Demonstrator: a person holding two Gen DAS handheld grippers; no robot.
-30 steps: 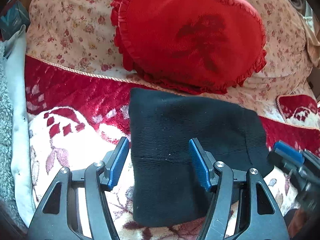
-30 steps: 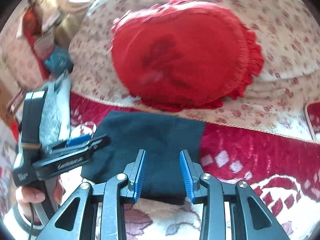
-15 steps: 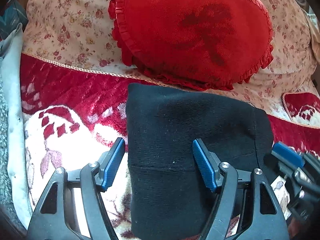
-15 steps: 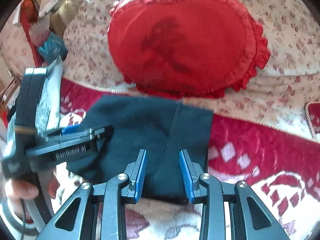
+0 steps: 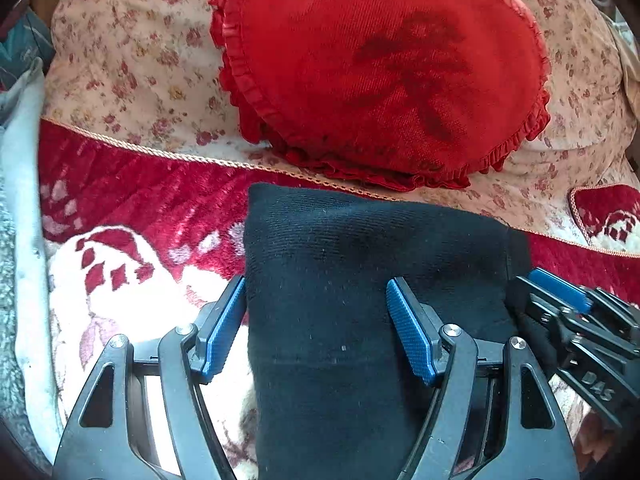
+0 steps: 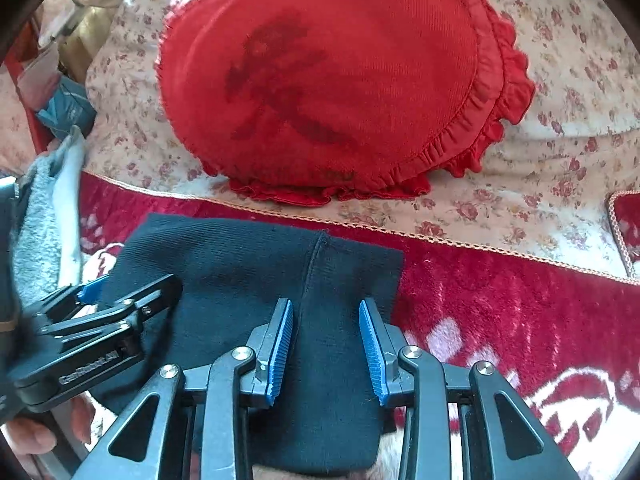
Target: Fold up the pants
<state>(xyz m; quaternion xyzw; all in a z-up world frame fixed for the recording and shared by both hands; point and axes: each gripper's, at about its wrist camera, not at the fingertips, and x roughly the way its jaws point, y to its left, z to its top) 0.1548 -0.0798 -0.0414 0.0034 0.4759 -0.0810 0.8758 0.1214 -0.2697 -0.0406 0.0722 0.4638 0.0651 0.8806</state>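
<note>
Just in front of the red heart-shaped cushion (image 5: 384, 76), on the red-and-white plush blanket (image 5: 132, 216), the black pants (image 5: 360, 272) lie as a compact folded rectangle, so the task looks close to its end: the folds appear made, and what is in hand seems to be letting go and tidying the bundle. The left gripper (image 5: 316, 328) stands wide over the pants' left edge on the side away from the cushion, its blue pads (image 5: 408, 336) clear of the cloth, one off the edge and one above the fabric; its jaws have just been opening, with cloth under them but nothing pinched. The right gripper (image 6: 326, 344) hangs at a middling gap above the right part of the pants, beside the seam, and nothing is gripped there that I can see. The next move probably calls for both to lift straight away without snagging the knit, or to press the stack flat if it springs. Compared with a second ago, the left jaws are spread wider and the right gripper has dropped closer to the pants, while the cushion fills more of both views.
</note>
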